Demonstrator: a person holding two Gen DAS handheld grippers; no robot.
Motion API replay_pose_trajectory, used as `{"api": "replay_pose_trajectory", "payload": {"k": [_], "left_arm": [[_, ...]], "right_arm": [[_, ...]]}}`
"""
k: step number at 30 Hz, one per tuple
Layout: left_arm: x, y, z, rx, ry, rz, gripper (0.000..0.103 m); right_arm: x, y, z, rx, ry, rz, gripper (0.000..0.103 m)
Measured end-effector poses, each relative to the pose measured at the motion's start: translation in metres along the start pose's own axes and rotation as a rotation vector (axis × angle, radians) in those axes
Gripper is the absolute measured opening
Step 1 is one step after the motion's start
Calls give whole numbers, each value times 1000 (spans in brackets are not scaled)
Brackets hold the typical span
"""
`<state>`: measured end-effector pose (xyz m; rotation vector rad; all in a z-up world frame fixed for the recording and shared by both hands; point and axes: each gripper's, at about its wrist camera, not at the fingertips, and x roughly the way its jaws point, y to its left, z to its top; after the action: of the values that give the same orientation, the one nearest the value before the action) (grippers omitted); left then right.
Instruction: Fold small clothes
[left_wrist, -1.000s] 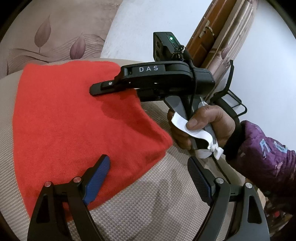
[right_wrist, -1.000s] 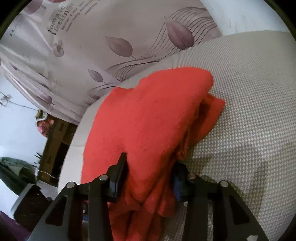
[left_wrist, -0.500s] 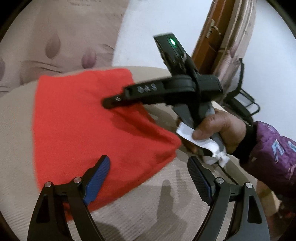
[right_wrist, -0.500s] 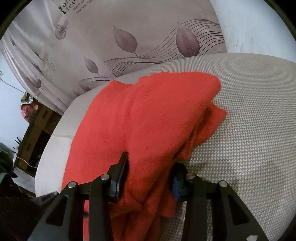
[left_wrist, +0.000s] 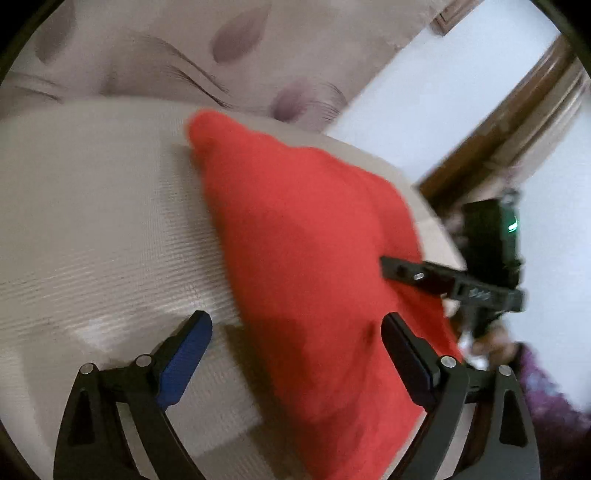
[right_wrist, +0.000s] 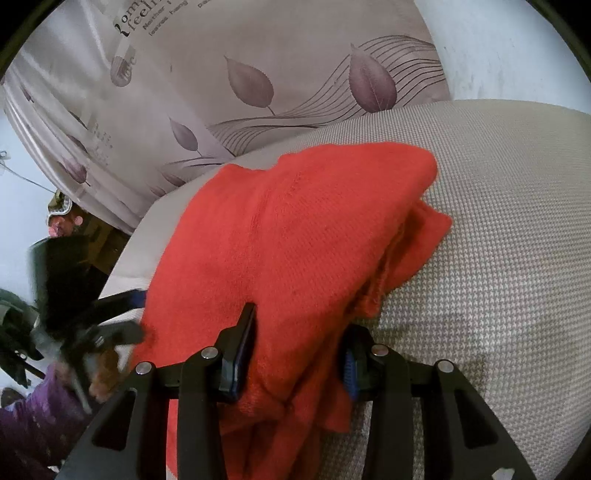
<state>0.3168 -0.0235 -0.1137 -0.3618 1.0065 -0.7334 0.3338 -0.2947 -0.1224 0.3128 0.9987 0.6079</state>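
The red cloth (right_wrist: 295, 236) lies on the woven beige counter (right_wrist: 498, 258), its long axis running from near right to far left. The right gripper (right_wrist: 299, 354) clamps a bunched near edge between narrow jaws. The left gripper (left_wrist: 295, 358) hovers nearer the cloth's left edge, jaws wide and opening, pressing nothing.

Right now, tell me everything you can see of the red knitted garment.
The red knitted garment looks soft and fuzzy, with a fine ribbed weave. It lies partly folded on the beige woven cushion, layers bunched along one edge. The right gripper is shut on a gathered edge. The left gripper is opening just above it, pads not pressing the cloth.
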Motion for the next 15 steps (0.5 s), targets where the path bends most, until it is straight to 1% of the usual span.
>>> {"api": "replay_pose_trajectory", "payload": {"k": [2, 3, 4, 5, 6, 7, 8, 10, 11, 13, 15], "left_arm": [[9, 0, 9, 40, 29, -39, 92], [15, 1, 13, 48, 39, -79, 92], [20, 1, 15, 52, 43, -115, 92], [24, 0, 17, 59, 34, -126, 92], [28, -2, 18, 67, 32, -116, 88], [29, -5, 19, 78, 25, -86, 58], [33, -6, 19, 82, 37, -49, 45], [34, -7, 16, 68, 31, -36, 40], [33, -9, 14, 76, 26, -21, 39], [27, -17, 11, 100, 11, 25, 36], [18, -25, 8, 122, -1, 66, 35]], "right_arm": [[0, -3, 1, 13, 2, 19, 37], [0, -5, 1, 26, 5, 35, 37], [0, -7, 1, 40, 8, 49, 37], [0, -10, 2, 59, 11, 65, 37], [0, -10, 2, 69, 12, 72, 37], [0, -11, 3, 74, 14, 74, 36], [0, -11, 3, 78, 16, 67, 32], [0, -12, 2, 109, 15, 65, 27], [0, -11, 1, 127, 13, 72, 26], [-1, -6, -1, 138, 0, 57, 25], [-2, 2, -7, 160, -9, 69, 24]]}}
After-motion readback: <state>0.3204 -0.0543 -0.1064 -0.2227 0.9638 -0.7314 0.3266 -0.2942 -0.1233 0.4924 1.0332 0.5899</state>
